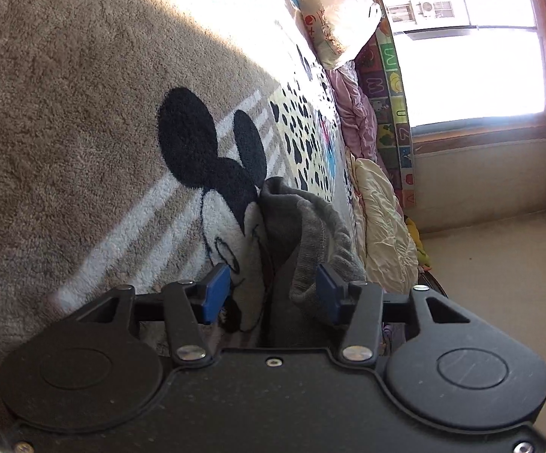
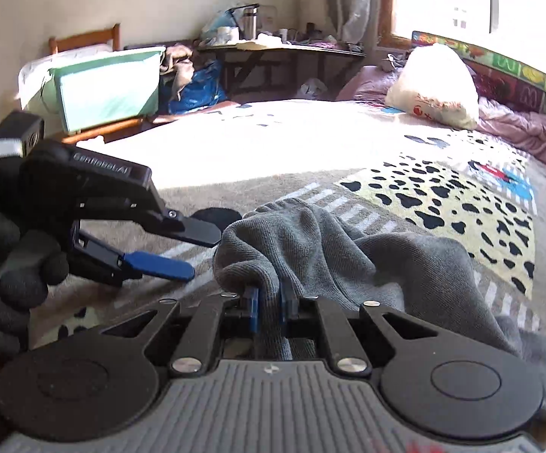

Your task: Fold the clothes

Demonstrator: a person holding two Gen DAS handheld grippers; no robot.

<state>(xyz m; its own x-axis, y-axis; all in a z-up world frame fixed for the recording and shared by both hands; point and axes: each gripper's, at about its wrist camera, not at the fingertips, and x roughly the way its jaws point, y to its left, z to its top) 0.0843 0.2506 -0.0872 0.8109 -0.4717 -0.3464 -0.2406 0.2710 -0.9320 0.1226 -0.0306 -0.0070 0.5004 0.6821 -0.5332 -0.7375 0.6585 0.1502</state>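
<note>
Pinching a grey garment point(image 2: 322, 241) between right gripper point(image 2: 269, 304) pads; left gripper point(image 2: 197, 253) fingers apart, holding nothing, over cartoon-mouse blanket point(image 1: 65, 113) on sunlit bed.

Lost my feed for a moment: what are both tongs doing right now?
Left tongs: open, nothing pinched; the grey garment lies between the pads.
Right tongs: shut on a fold of the grey garment.
</note>
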